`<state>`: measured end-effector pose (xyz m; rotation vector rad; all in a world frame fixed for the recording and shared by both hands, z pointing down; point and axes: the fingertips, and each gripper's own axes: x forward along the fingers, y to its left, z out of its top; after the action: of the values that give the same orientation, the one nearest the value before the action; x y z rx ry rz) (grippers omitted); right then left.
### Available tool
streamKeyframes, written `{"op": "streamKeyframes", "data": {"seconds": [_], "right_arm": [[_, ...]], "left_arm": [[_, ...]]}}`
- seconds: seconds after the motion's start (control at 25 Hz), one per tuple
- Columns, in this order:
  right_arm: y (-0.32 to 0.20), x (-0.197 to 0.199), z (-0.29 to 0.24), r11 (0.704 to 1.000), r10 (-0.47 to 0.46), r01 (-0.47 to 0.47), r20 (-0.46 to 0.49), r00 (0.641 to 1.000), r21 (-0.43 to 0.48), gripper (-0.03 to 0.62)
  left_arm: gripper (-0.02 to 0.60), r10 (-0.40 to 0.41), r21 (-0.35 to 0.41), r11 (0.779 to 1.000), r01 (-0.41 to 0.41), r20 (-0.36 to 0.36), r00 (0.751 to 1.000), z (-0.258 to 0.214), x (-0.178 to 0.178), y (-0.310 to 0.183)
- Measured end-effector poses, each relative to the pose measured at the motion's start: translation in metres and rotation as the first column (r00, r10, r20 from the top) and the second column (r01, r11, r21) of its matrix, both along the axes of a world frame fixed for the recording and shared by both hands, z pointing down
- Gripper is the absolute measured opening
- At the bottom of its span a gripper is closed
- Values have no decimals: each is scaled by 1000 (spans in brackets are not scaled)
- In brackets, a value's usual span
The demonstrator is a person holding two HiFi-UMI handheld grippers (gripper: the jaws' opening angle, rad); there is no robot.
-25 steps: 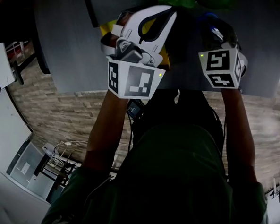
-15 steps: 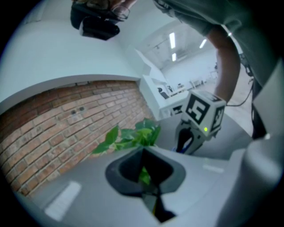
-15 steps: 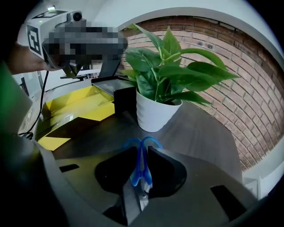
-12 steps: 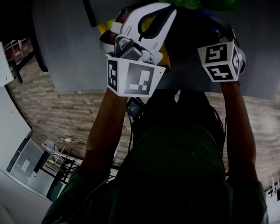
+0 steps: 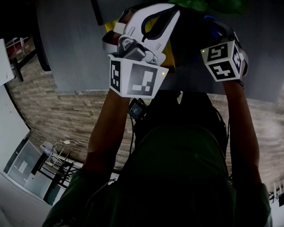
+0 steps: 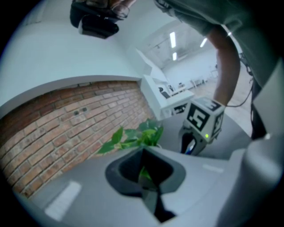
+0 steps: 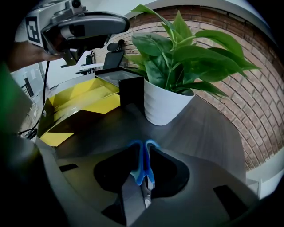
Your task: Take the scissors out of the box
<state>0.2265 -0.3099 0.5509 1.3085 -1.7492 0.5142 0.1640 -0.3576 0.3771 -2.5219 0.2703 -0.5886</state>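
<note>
The right claw is clenched on the scissors, which are out of the box and off the bench. Their long axis runs along the claw's own line: the blue handle loops stick out ahead, towards the white plant pot, and the metal blades point back between the jaws. The open yellow box lies off to this claw's left, apart from the scissors. The bench directly ahead, short of the pot, is bare. Setting the scissors down looks like a forward-and-down move that needs no sideways reach. The left claw is closed on nothing that can be made out. It is tilted up towards the brick wall and sits on the box's side, so it is the nearer of the two to the box.
</note>
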Motion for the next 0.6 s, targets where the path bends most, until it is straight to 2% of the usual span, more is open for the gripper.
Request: {"op": "streamKeyframes", "data": {"seconds": [0.16, 0.32, 0.44, 0.6], "right_arm": [[1, -10, -15, 1000, -4, 4, -8, 1000, 2, 101], [-1, -14, -48, 998, 16, -14, -27, 1000, 62, 101], [2, -15, -84, 986, 37, -31, -35, 999, 166, 97], [-2, -13, -158, 944, 19, -7, -32, 999, 331, 25]], "left_arm": [[2, -9, 14, 1000, 9, -12, 1000, -17, -15, 0], [2, -28, 37, 999, 29, -27, 999, -41, -31, 1], [2, -40, 62, 997, 43, -41, 998, -57, -43, 13], [2, -59, 88, 994, 66, -73, 996, -92, -49, 24]]}}
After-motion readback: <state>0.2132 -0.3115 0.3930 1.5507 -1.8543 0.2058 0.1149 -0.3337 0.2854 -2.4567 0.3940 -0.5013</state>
